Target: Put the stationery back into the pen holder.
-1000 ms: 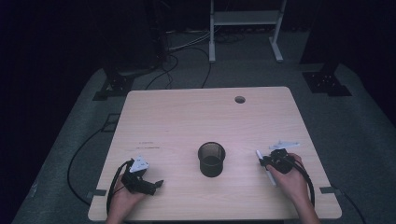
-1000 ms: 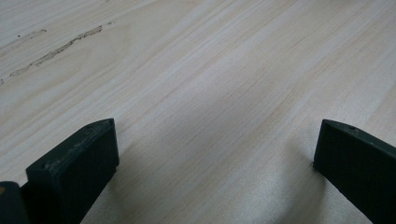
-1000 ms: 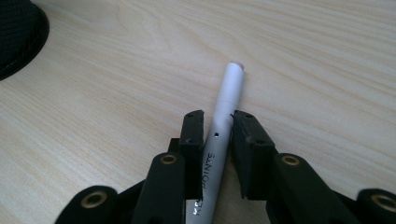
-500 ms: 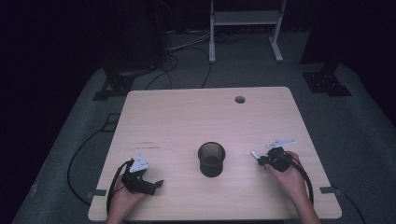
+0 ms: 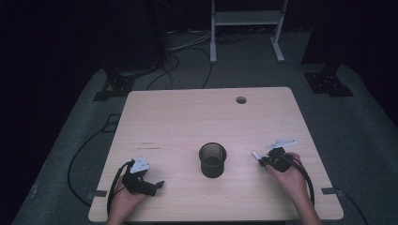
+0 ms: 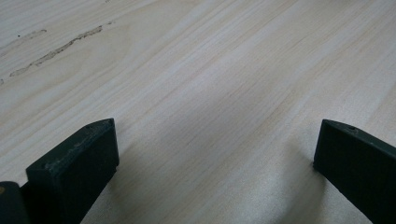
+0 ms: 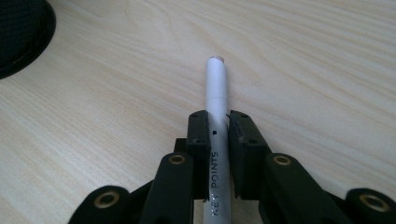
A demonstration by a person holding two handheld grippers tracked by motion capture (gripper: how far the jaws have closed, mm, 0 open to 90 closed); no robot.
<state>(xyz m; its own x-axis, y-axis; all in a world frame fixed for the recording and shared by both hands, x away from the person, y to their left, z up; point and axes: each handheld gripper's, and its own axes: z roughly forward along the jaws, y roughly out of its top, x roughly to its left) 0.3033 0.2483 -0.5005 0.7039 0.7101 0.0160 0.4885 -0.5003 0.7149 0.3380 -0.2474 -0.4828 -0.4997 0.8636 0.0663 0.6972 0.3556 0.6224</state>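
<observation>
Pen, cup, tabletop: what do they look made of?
Pen: white, smooth and slightly glossy with printed lettering, likely plastic; clamped in the right gripper. Cup: black mesh, the weave visible in the right gripper view, probably metal wire, though coated plastic can't be ruled out. Tabletop: pale wood grain with a matte finish; whether laminate or solid wood can't be told.

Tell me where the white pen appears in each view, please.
High view: the pen is right of the cup, in the right hand-held gripper.
Left gripper view: no pen, just bare table.
Right gripper view: pen at centre, clamped between the jaws.
Shared landmark: the cup, upper left in the right gripper view.
</observation>
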